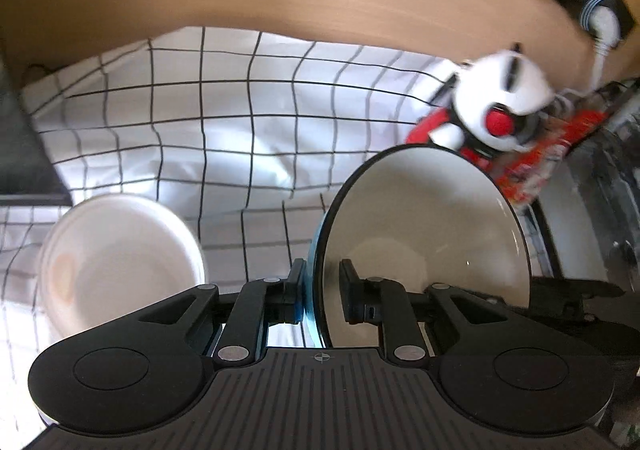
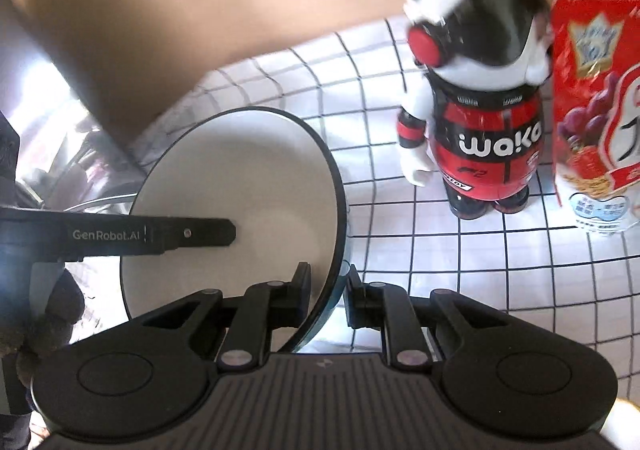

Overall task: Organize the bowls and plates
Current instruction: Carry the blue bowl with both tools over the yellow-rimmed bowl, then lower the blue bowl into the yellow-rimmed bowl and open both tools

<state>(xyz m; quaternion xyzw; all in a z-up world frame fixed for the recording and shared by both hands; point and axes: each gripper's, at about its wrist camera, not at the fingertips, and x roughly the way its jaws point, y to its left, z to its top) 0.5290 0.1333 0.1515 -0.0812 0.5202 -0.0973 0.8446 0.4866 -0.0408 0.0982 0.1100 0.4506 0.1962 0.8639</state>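
Tilting steeply on edge above the checked cloth (image 2: 460, 250), the round plate (image 1: 424, 226), glossy white inside with a dark rim and blue underside, is pinched at opposite rims by the left gripper (image 1: 323, 290) and right gripper (image 2: 326, 292). Smooth white bowl (image 1: 120, 262) sits low left, partly cut off. Blurred panda figure (image 2: 476, 97) and red snack bag (image 2: 596, 89) stand beyond.

The bear figure (image 1: 500, 105) is motion-blurred, and the red packet (image 2: 600, 89) is cut off at the frame edge.
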